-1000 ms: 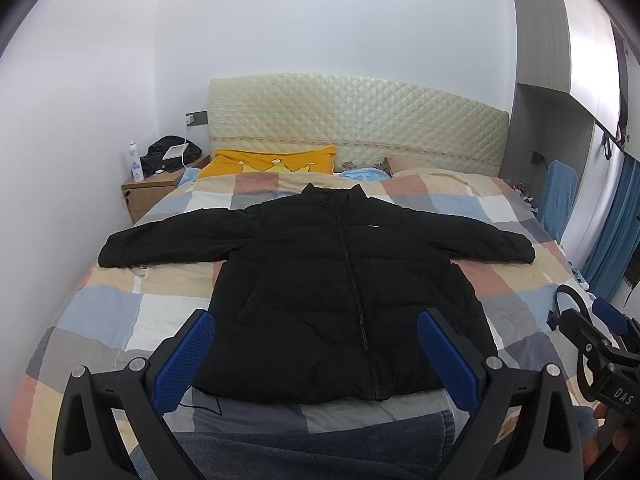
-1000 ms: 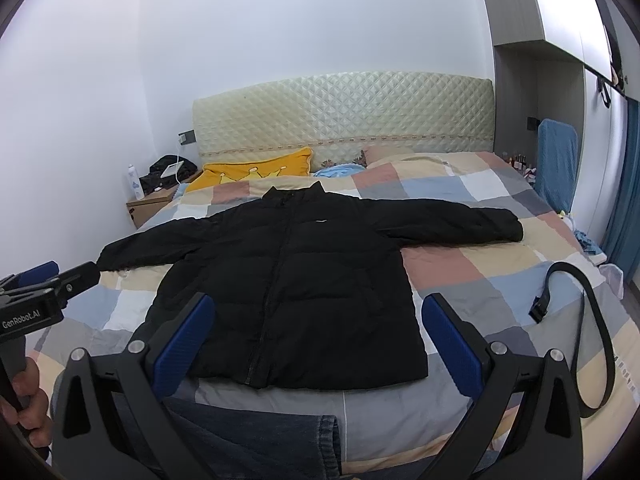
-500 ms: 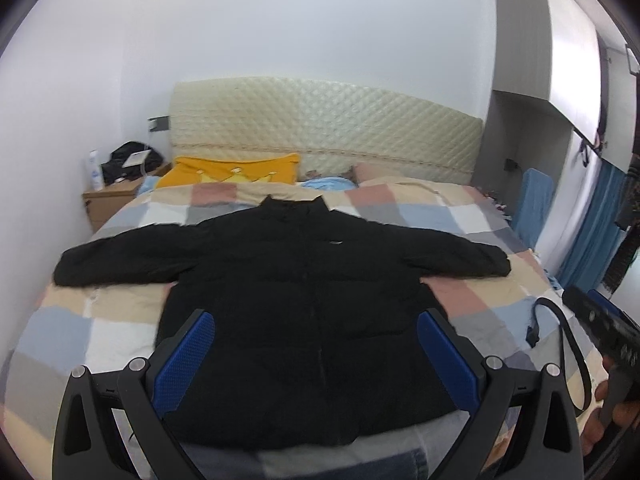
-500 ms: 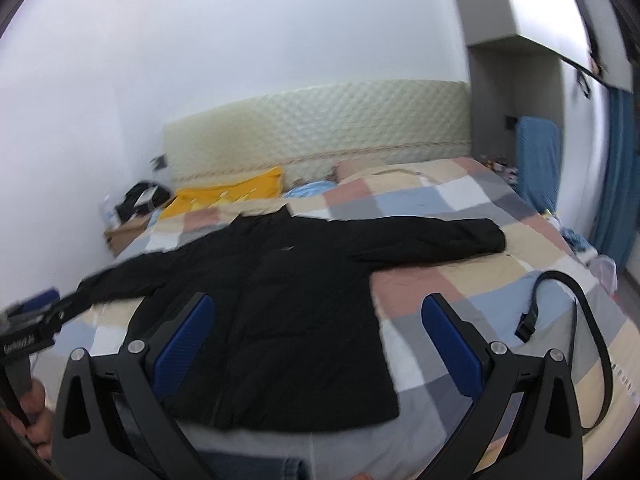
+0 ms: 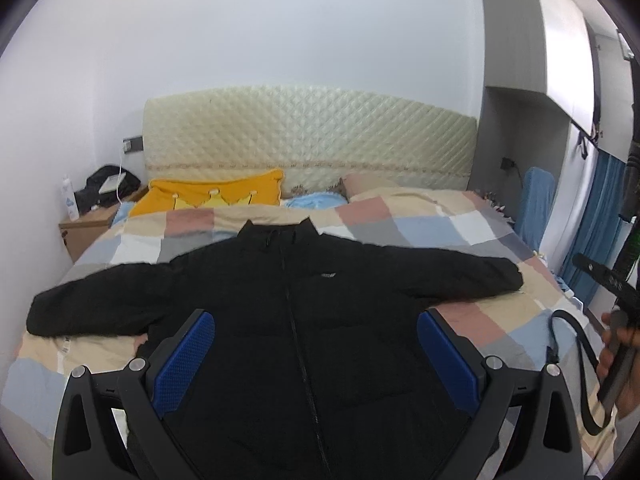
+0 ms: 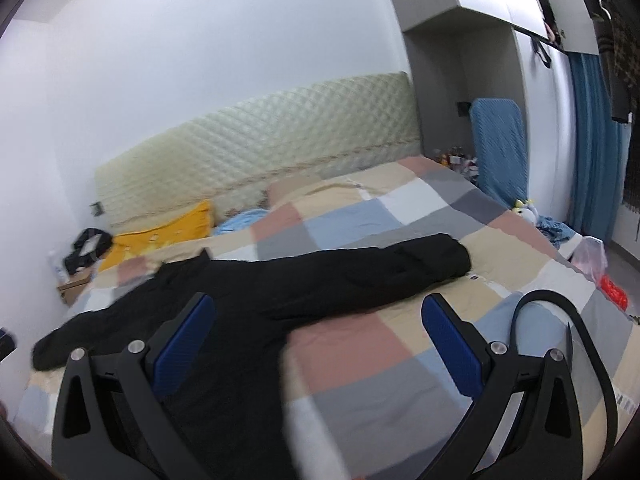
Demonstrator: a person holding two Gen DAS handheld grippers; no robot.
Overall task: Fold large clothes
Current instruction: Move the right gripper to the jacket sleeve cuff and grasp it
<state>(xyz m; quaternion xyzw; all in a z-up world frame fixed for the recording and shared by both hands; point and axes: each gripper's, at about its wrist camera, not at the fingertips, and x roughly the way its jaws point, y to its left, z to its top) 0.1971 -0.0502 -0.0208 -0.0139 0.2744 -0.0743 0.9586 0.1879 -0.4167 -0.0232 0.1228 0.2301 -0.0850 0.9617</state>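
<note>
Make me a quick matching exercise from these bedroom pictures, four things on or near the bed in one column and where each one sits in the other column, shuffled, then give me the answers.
Things
1. black jacket
2. yellow pillow
3. black strap
4. white bottle

Places
A. on the wooden nightstand beside the bed
B. against the quilted headboard
C. spread flat across the checked bedspread, sleeves out
D. looped near the bed's right edge

Pairs: 1-C, 2-B, 3-D, 4-A
</note>
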